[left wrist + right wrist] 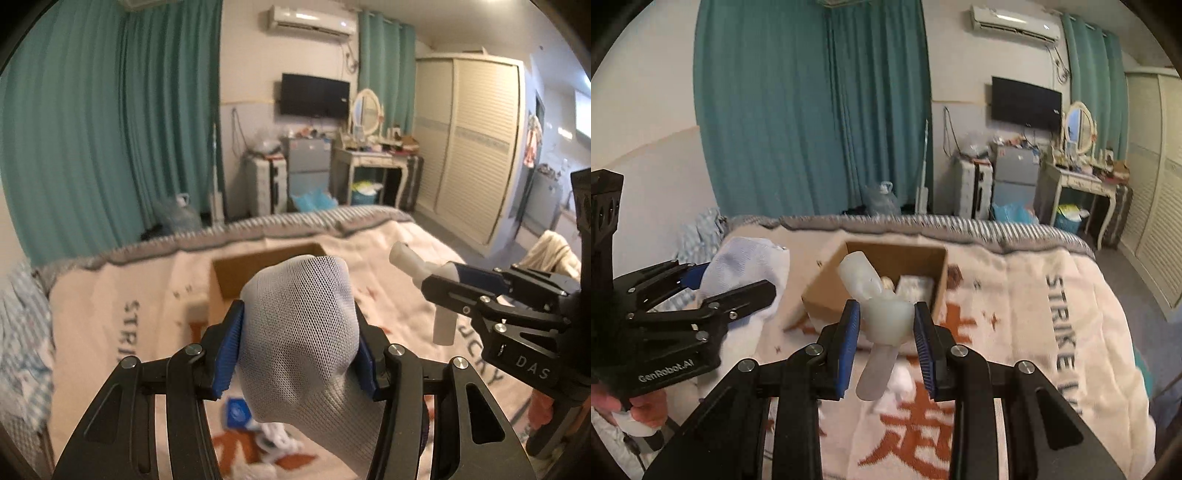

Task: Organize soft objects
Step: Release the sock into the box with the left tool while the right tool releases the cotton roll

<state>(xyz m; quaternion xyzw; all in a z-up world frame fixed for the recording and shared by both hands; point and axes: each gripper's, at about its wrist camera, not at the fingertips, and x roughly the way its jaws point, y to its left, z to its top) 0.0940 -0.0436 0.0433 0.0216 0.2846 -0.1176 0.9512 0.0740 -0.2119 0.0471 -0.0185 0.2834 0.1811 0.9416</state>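
My left gripper has its jaws clamped on a bunched grey mesh sock, held up over the bed. My right gripper pinches a white soft plastic toy just in front of the cardboard box on the blanket.

A bed under a cream printed blanket carries an open cardboard box near its far edge.
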